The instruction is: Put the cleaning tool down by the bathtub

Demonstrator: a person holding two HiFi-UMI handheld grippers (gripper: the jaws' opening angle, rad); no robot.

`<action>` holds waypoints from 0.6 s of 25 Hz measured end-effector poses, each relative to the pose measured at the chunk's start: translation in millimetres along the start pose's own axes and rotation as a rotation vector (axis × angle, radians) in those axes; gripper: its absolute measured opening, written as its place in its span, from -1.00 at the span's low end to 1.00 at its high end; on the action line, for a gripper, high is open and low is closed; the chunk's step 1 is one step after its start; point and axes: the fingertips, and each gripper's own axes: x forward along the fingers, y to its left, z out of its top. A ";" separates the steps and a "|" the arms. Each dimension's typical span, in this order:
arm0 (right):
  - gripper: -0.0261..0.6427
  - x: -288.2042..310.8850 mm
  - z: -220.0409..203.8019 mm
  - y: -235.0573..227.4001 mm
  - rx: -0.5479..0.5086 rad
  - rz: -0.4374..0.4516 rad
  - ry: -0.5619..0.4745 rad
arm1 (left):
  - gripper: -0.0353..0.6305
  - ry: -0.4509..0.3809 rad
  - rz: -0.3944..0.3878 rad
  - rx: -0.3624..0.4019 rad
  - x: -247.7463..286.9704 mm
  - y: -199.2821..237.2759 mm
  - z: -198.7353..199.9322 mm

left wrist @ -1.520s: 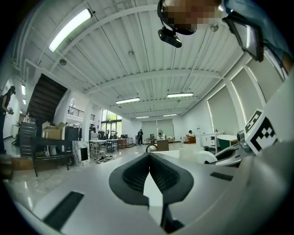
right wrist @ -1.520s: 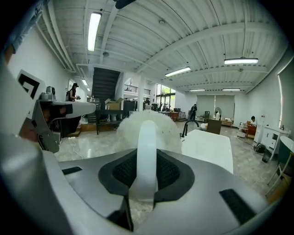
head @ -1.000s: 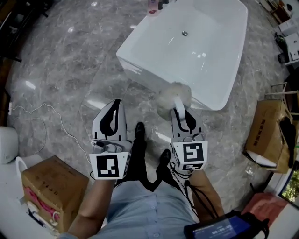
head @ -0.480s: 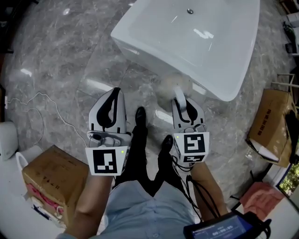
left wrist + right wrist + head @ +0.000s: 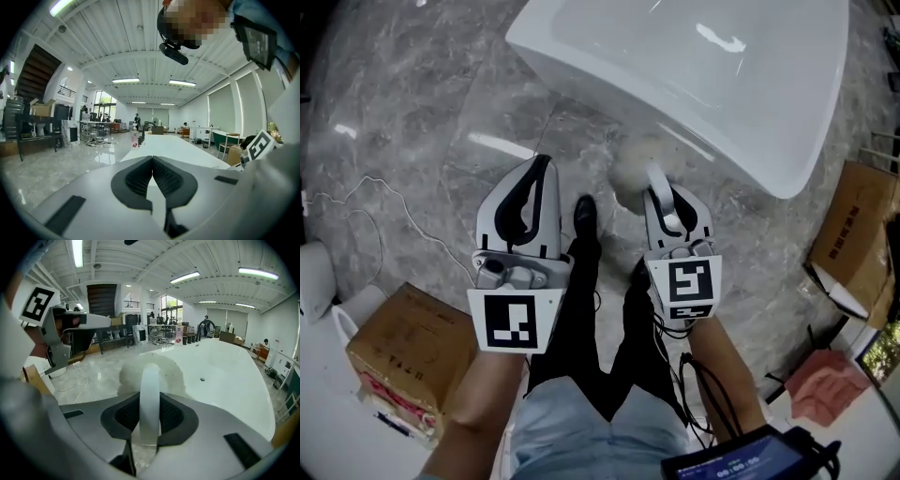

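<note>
Gripped by its pale translucent handle in the right gripper, jaws pressed against both sides of that handle: a fluffy-headed off-white cleaning tool. Held out ahead of the person's black shoes, over the grey marble floor, fluffy head forward and just beside the near outer wall of the white rectangular bathtub. No telling from above whether touching tub or floor. In the right gripper view, handle standing upright between the dark ribbed pads, fluffy head just past the tips, open white basin of the tub beyond and to the right. Alongside at the left, about level with it, the left gripper, jaws brought together at the tips with nothing between them. On the floor at lower left, a brown cardboard box; at the far right, beside the tub, a second brown cardboard box.
</note>
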 end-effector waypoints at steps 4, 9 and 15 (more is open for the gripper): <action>-0.64 31.0 -28.3 -3.1 -0.004 0.013 0.024 | -0.85 0.011 -0.014 0.005 18.9 0.7 -30.3; -0.64 74.0 -67.1 -12.6 -0.013 0.010 0.062 | -0.84 0.030 -0.041 -0.001 42.1 1.9 -78.6; -0.64 117.9 -110.7 -25.4 -0.024 0.005 0.102 | -0.84 0.035 -0.044 -0.005 60.4 9.1 -124.0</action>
